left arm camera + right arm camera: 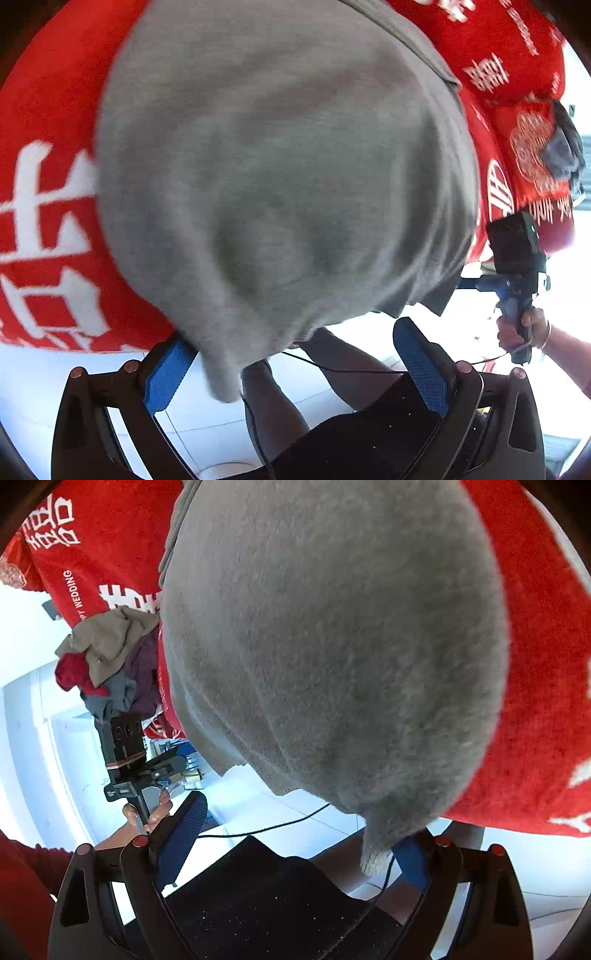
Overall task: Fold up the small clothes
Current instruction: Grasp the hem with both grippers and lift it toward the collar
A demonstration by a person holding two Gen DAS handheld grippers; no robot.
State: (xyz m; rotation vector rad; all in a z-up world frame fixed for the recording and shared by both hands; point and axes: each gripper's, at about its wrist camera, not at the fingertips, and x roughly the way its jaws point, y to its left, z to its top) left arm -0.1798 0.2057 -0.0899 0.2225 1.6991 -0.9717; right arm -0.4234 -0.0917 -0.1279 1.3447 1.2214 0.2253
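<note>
A soft grey knit garment [280,177] lies spread on a red cloth with white printed characters [48,110] that covers the work surface. The garment's near edge hangs over the surface's front edge.

Left gripper [295,369]: the jaws stand wide apart. The two blue textured pads [168,373] flank a hanging corner of the grey garment. That corner droops into the gap between them, closer to the left pad, and may brush its top edge; contact cannot be confirmed. The pads do not press on the fabric.

Right gripper [295,838]: the jaws stand wide apart. A narrow hanging tip of the grey garment [332,646] drops in front of the right-hand blue pad [412,860] and overlaps it in the view. The left-hand pad is well apart from the fabric. No pinch is visible.

Each wrist view shows the opposite gripper at its side, held by a hand [517,328] on a black handle, just beside the garment's outer edge.

A pile of crumpled small clothes in tan, dark red, purple and blue-grey [110,657] lies on the red cloth beyond the grey garment. A thin black cable [266,825] runs below the surface's edge, above a white tiled floor [55,738].
</note>
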